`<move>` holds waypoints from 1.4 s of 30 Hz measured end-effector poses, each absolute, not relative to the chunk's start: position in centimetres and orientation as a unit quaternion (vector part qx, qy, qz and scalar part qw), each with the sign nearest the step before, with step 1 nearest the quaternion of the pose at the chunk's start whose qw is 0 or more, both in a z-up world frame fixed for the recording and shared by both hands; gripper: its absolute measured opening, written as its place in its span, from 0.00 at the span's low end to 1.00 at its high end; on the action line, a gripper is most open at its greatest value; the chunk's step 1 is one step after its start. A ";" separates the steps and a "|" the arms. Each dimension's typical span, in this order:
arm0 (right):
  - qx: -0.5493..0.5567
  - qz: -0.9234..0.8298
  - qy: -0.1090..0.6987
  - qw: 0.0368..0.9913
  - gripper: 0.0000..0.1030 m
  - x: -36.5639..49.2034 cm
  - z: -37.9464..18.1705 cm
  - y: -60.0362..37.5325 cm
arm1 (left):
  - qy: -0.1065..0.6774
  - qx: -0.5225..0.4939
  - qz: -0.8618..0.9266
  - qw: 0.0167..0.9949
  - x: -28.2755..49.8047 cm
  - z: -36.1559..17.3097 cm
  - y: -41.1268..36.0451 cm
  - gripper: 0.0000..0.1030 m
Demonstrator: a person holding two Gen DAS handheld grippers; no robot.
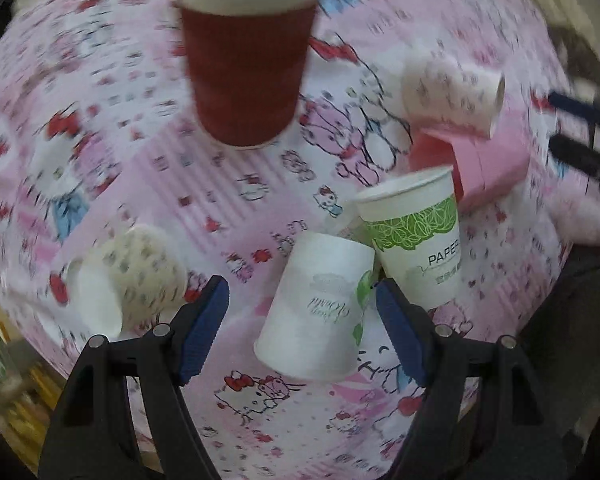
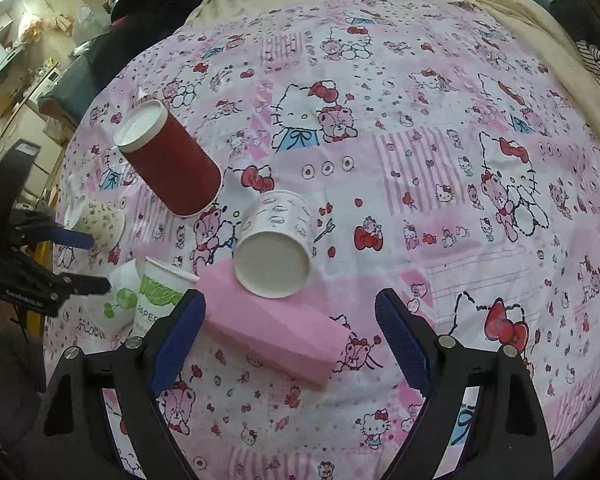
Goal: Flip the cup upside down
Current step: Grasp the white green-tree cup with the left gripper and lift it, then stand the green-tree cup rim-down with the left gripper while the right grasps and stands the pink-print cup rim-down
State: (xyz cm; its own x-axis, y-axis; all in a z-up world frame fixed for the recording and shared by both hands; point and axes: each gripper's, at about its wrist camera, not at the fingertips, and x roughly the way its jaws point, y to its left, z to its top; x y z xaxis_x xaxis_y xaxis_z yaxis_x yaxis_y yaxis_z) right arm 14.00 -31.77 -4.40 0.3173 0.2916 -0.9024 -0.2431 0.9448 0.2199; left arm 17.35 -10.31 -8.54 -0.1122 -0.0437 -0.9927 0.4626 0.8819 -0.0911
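Right now your left gripper point(image 1: 302, 300) hangs with its blue pads spread apart, and an upside-down white paper cup with a green mark point(image 1: 320, 308) stands between them on the pink cartoon-cat cloth point(image 1: 220, 208), untouched by either pad. Just beside it stands an upright white cup with a green leaf print point(image 1: 414, 236). Your right gripper point(image 2: 290, 326) is equally wide and empty over a pink faceted cup lying on its side point(image 2: 276, 332).

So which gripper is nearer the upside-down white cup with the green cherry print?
Left. The left gripper has its open jaws either side of that white cup. The right gripper hangs open over the pink box, further off.
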 end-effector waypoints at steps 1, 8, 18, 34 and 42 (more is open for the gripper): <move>0.023 0.166 0.563 0.809 0.86 14.1 -4.6 -31.8 | 0.722 0.160 -0.199 0.643 17.5 -8.9 -10.8 0.70; 0.099 0.172 0.604 0.772 0.86 16.3 -6.0 -33.2 | 0.735 0.225 -0.234 0.595 17.1 -10.8 -13.7 0.66; 0.122 0.171 0.634 0.744 0.82 17.8 -8.5 -31.2 | 0.743 0.219 -0.235 0.587 17.6 -11.9 -14.9 0.50; 0.063 0.185 0.627 0.754 0.52 17.4 -8.8 -29.3 | 0.691 0.160 -0.210 0.673 19.0 -7.9 -8.9 0.46; 0.038 0.192 0.617 0.762 0.52 17.4 -7.0 -28.8 | 0.535 0.076 -0.126 0.832 16.6 -3.2 -5.0 0.46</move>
State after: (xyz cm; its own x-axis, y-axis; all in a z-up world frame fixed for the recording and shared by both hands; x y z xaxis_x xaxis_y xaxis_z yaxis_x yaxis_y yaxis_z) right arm 17.41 -28.82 -7.03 0.1651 0.3409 -0.9255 -0.2460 0.9230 0.2960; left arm 16.58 -5.03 -3.24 0.3953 -0.1288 -0.9095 0.2906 0.9568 -0.0092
